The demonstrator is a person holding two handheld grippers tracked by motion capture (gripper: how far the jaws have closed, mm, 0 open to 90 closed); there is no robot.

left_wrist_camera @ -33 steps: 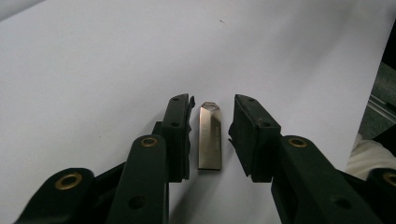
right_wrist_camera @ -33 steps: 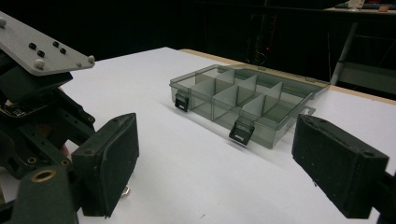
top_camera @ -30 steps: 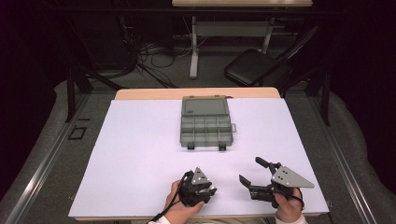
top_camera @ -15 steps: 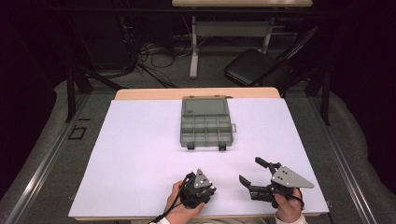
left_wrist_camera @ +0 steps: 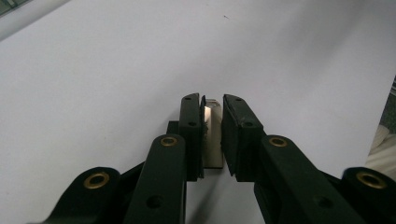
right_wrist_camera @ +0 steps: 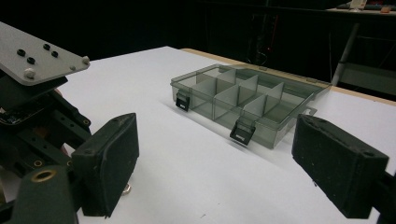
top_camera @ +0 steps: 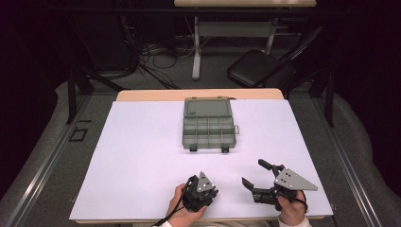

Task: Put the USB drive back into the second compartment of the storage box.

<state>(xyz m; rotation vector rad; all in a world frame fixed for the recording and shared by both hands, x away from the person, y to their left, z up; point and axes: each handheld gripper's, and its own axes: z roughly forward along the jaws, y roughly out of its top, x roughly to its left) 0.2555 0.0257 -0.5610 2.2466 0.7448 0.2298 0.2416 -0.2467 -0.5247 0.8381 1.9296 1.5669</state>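
Fingers (left_wrist_camera: 191,135) of left gripper (top_camera: 201,191): just closed, clamping small metal piece (left_wrist_camera: 212,135); right gripper (top_camera: 260,177) gaping, idle. Next: carry piece ahead into compartment box (top_camera: 208,125).

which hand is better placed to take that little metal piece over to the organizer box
Left. The left gripper has just closed on the small metal piece, which sits between its jaws. The right gripper is open and holds nothing. Both are about equally far from the compartment box.

High view looks down over the white table (top_camera: 142,156); both gripper views sit low, close to it, the right one sharing the grey box (right_wrist_camera: 247,100)
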